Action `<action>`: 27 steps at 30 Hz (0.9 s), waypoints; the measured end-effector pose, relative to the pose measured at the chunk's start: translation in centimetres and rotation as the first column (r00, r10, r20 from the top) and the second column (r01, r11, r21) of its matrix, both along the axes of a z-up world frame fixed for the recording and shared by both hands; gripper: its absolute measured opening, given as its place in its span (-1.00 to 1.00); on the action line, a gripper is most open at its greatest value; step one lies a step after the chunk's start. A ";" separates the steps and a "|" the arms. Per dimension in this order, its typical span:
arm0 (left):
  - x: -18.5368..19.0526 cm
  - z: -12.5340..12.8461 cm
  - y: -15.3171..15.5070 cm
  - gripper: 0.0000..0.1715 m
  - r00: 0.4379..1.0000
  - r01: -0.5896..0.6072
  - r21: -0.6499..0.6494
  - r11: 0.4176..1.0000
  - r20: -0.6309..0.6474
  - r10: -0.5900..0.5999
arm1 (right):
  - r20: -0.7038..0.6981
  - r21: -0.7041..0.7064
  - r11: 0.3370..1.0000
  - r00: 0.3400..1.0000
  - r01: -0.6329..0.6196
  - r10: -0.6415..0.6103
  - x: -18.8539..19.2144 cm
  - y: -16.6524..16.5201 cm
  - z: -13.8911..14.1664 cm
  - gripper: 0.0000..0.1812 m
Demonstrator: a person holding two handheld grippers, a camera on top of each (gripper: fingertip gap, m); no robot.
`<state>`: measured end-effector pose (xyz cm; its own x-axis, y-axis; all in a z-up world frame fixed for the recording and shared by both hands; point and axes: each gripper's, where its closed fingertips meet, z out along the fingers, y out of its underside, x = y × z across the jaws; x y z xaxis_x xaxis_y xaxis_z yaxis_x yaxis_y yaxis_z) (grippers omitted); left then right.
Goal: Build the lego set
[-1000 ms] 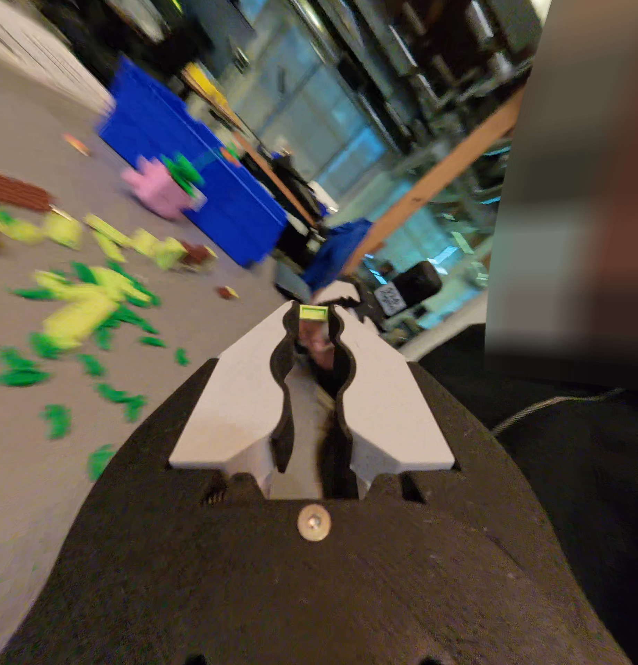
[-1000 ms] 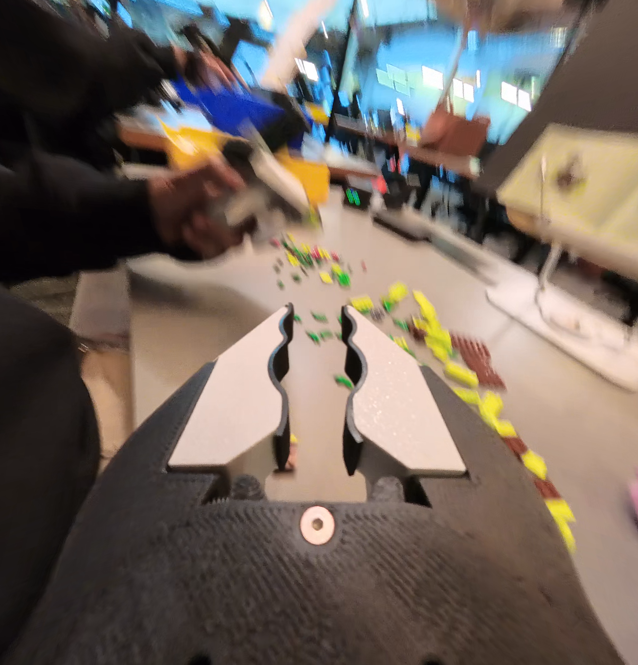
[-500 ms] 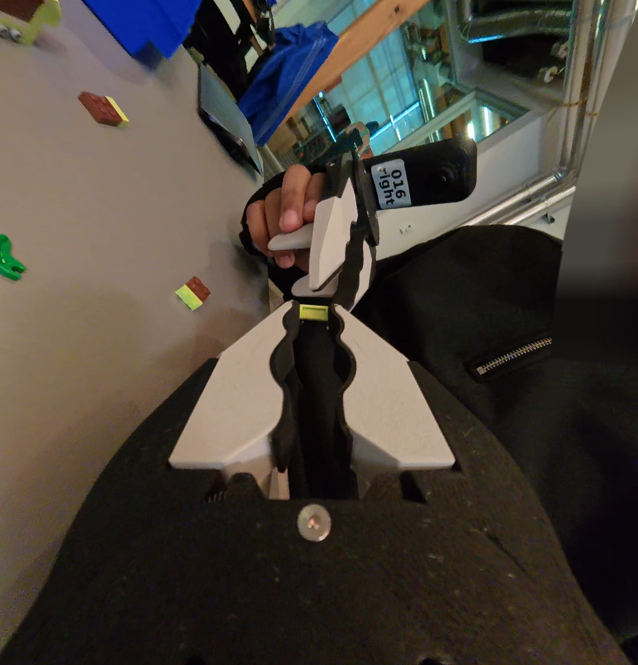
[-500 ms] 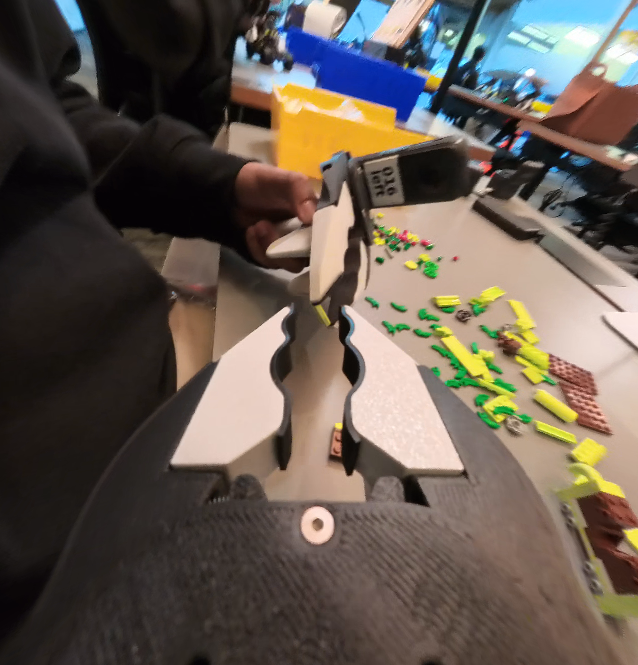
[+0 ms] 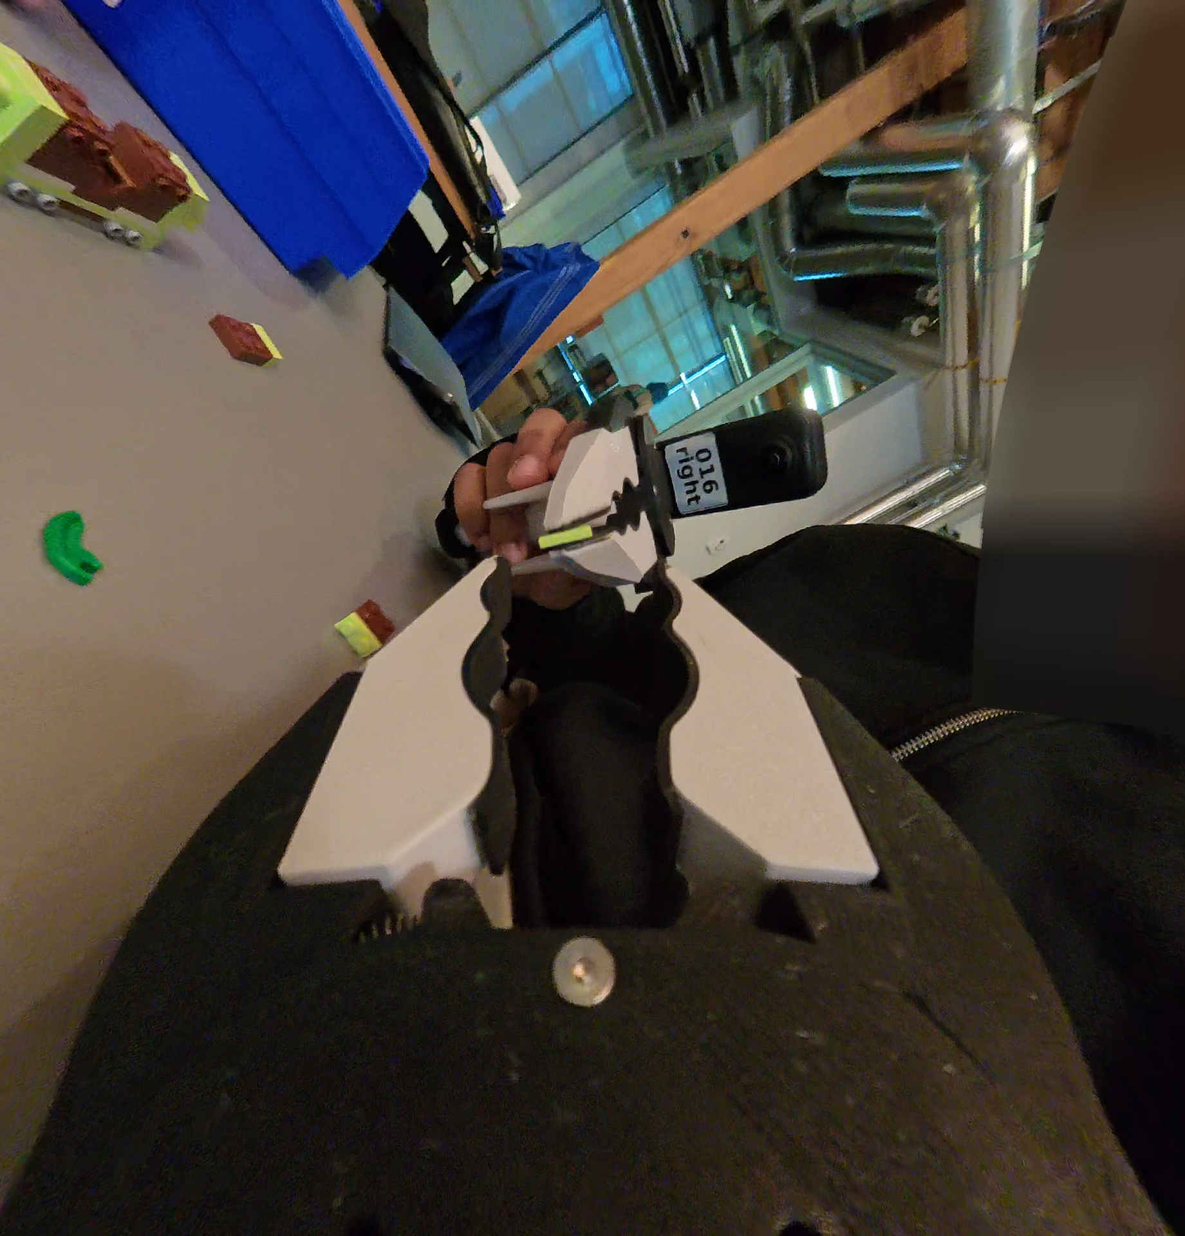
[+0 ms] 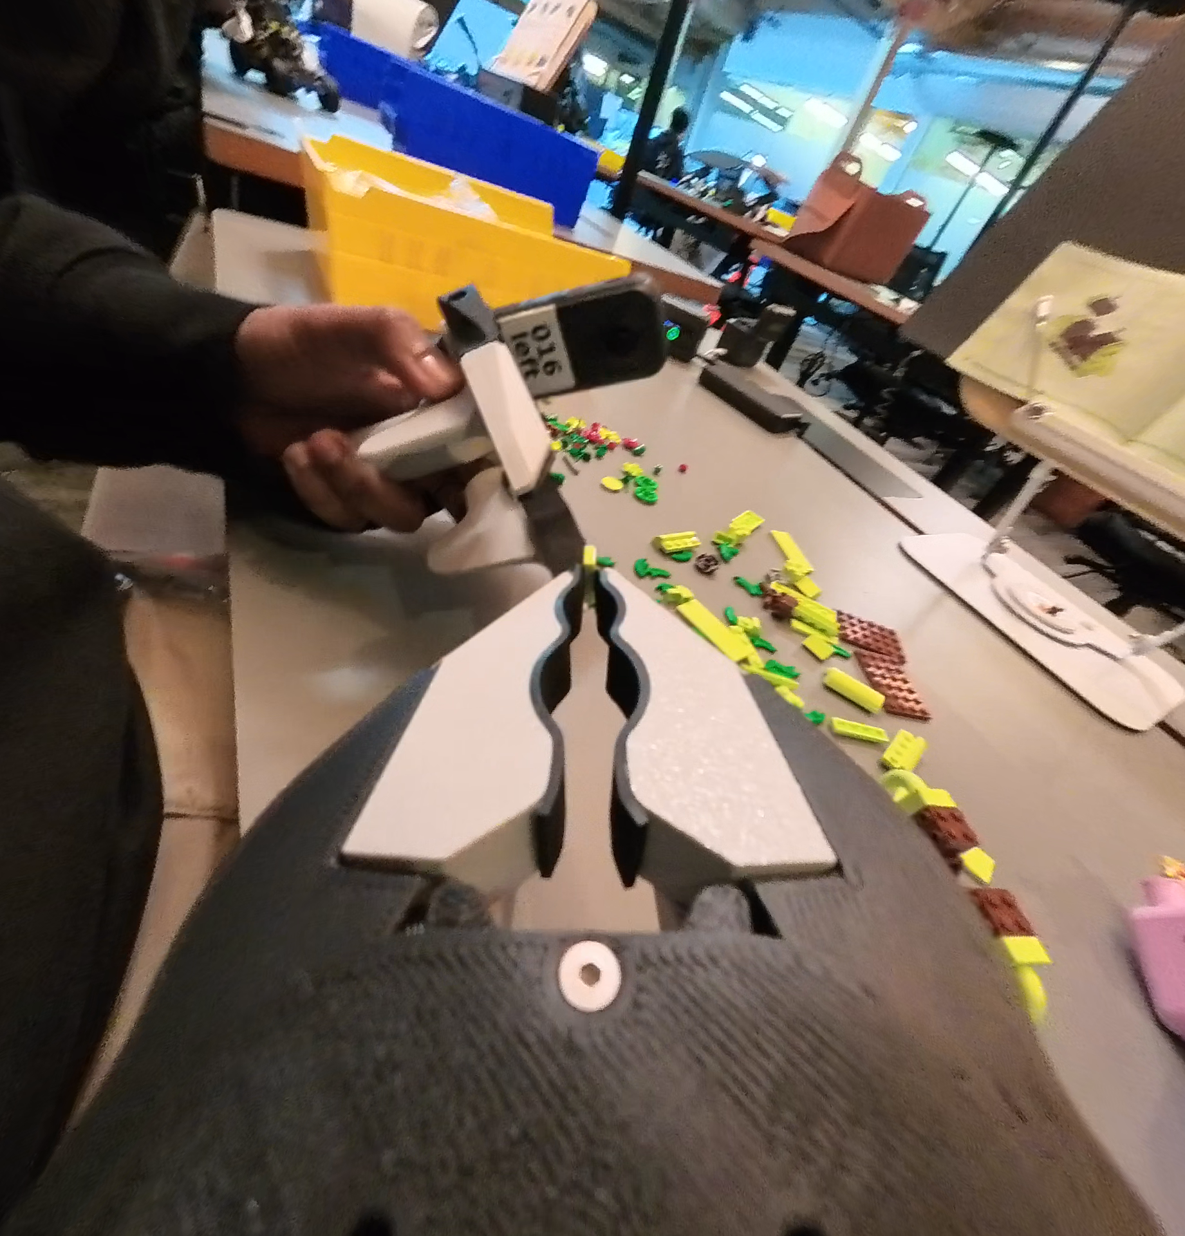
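Note:
A small lime-green flat piece is pinched upright between the tips of my right gripper, held above the grey table. In the left wrist view the same piece shows edge-on in the right gripper's tips, just beyond my left gripper. My left gripper is open and empty, its jaws standing well apart. In the right wrist view the left gripper's fingers hang just beyond the piece, held by a hand.
Several loose lime, green and brown pieces lie on the table, with brown plates and a pink piece. A yellow bin, a blue bin, a lime-and-brown partial build and a booklet on a stand surround them.
The lime piece passed from my left gripper to my right. The right gripper shut on it and the left gripper opened. Both grippers came together above the table's near edge.

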<state>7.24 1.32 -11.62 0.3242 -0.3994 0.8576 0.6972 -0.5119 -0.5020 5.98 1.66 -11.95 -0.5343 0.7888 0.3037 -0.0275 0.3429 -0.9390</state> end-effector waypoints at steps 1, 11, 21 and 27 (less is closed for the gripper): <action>0.2 0.2 0.2 -0.54 1.000 -0.005 0.006 1.000 0.017 0.005 | -0.018 -0.005 1.000 1.000 0.016 -0.016 -0.1 0.1 0.3 -0.99; 0.3 1.1 1.3 -0.73 0.987 -0.100 0.044 0.994 0.134 0.093 | -0.155 0.142 0.979 0.980 0.144 -0.121 -0.5 0.3 1.0 -1.00; 0.2 1.5 1.4 -0.86 0.982 -0.168 0.077 0.983 0.102 0.160 | -0.203 0.131 0.976 0.968 0.175 -0.146 -0.4 0.5 1.7 -1.00; 0.2 1.7 1.5 -0.85 0.977 -0.194 0.097 0.976 0.111 0.183 | -0.219 0.147 0.970 0.963 0.191 -0.156 -0.3 0.7 1.9 -1.00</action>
<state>7.47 2.86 -9.94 0.3169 -0.4299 0.8455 0.8257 -0.3137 -0.4689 5.67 2.34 -10.03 -0.3065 0.7932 0.5262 -0.1388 0.5097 -0.8491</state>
